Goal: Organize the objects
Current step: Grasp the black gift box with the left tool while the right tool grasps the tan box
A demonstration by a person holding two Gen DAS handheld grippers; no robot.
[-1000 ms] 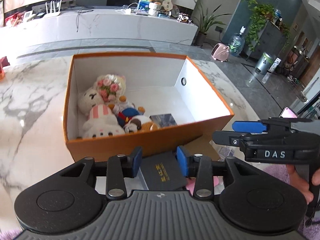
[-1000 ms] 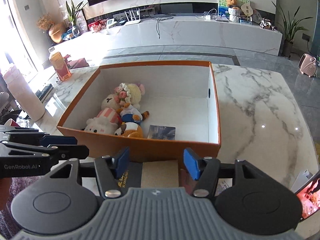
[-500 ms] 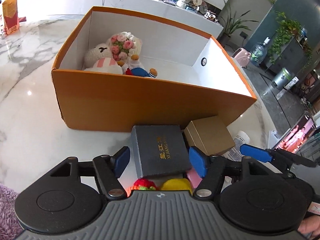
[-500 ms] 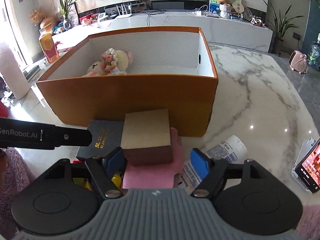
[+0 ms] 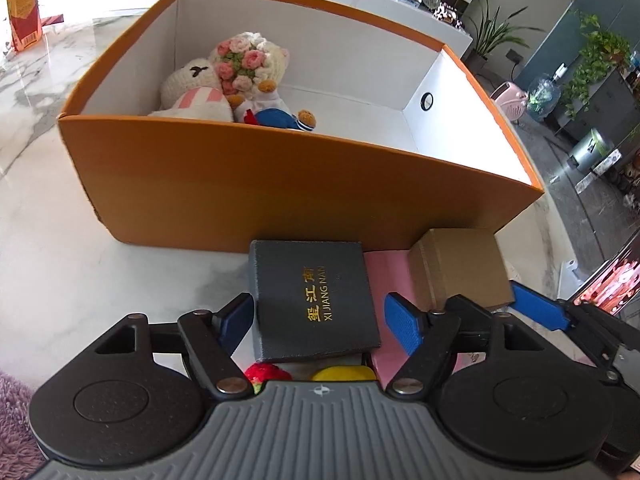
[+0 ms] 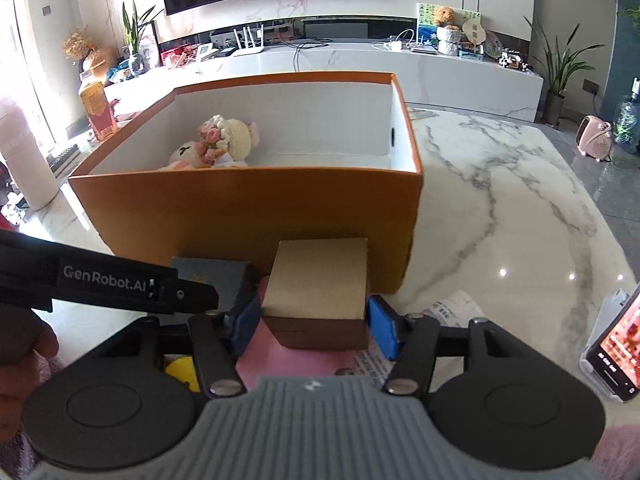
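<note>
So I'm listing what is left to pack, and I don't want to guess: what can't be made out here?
- Red item and yellow item, left wrist view: mostly hidden by the left gripper body and the dark box.
- Pink sheet, right wrist view: covered by the tan box.
- Orange box floor, right wrist view: near wall hides it.
- Printed packet: text too small.

– From here I see an orange box [image 5: 280, 184] with a white inside, on a white table [image 6: 520, 216] veined grey.

– I've a dark grey case [image 5: 312, 300] lettered gold, a tan box [image 6: 320, 280], blue pads [image 6: 382, 330].
</note>
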